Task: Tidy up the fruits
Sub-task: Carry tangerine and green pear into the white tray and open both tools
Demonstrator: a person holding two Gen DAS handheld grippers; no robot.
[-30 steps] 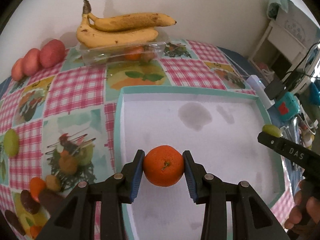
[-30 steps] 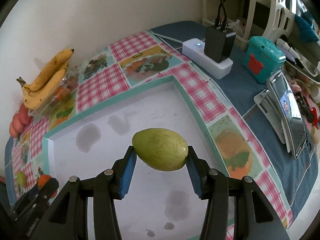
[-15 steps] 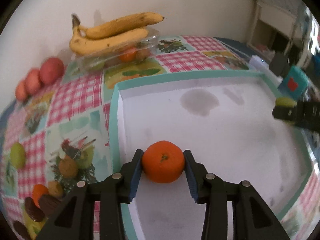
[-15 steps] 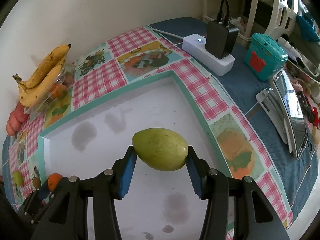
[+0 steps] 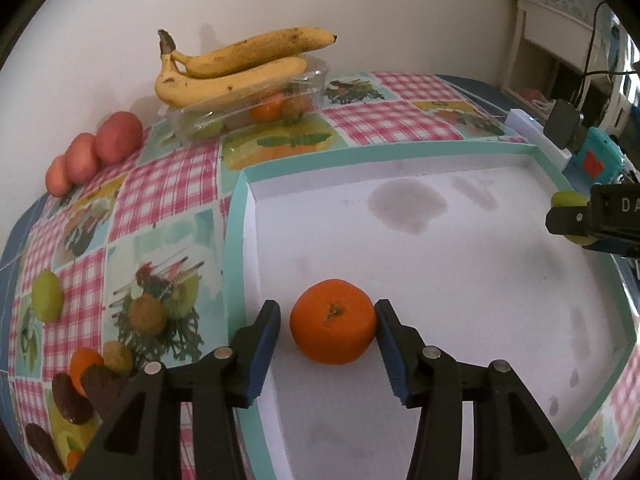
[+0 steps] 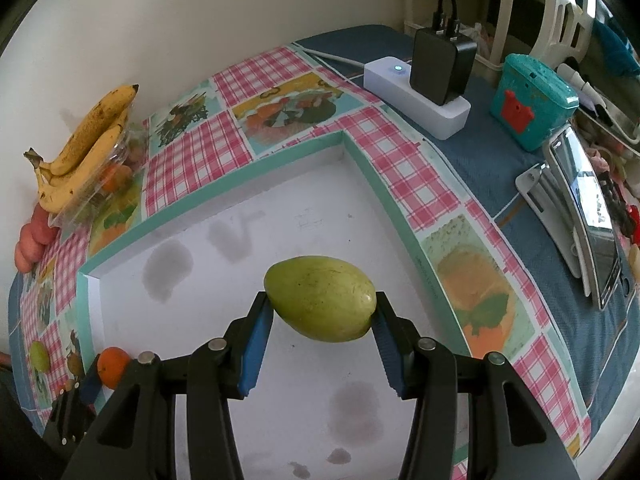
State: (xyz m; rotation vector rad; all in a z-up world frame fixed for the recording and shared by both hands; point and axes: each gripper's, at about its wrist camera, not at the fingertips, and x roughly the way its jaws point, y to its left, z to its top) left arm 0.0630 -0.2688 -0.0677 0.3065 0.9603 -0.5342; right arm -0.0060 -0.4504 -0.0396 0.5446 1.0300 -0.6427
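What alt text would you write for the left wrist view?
The left tongs are opening around an orange resting in a white tray. Bananas lie on a clear box behind; the right tongs hold a green fruit.

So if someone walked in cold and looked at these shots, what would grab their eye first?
Probably the bright orange sitting on the white floor of the teal-rimmed tray, between the left gripper whose jaws are opening around it. Next, the big green mango clamped in the right gripper above the same tray. Behind, by the wall, yellow bananas lie atop a clear plastic box.
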